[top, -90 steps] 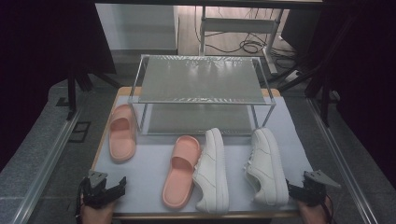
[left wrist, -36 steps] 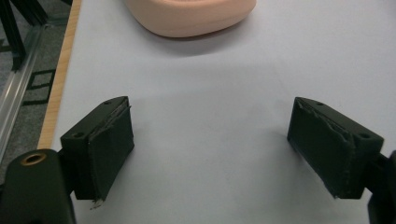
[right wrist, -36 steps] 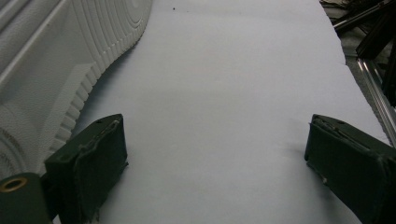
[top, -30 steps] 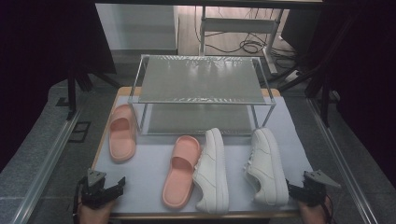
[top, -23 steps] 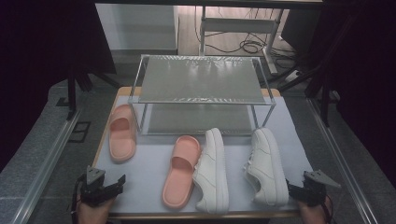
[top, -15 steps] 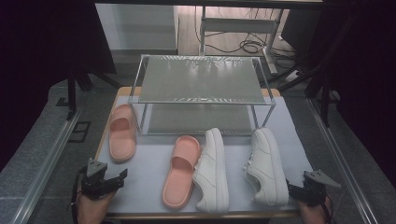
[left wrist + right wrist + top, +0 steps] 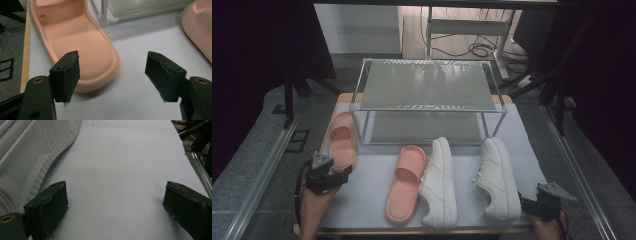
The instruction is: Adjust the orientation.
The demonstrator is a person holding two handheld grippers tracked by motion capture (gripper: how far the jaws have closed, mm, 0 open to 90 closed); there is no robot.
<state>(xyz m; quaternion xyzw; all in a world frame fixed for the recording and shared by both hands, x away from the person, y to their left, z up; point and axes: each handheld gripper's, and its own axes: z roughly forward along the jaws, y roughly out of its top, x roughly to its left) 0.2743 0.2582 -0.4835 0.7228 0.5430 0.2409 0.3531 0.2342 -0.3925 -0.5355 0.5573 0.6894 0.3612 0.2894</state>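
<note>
The pink slipper (image 7: 343,140) lies sole-down at the left of the high view, smooth moulded foam, toe toward the glass rack (image 7: 427,85). My left hand (image 7: 312,205) reaches in from the lower left, level over the desk (image 7: 367,200). My left tongs (image 7: 113,75) are spread and have just been closing, nothing between them; the slipper's heel sits just beyond their left pad. My right tongs (image 7: 115,205) rest spread, empty.

Two white sneakers (image 7: 439,182), second pink slipper (image 7: 406,182), wire rack (image 7: 427,85).
</note>
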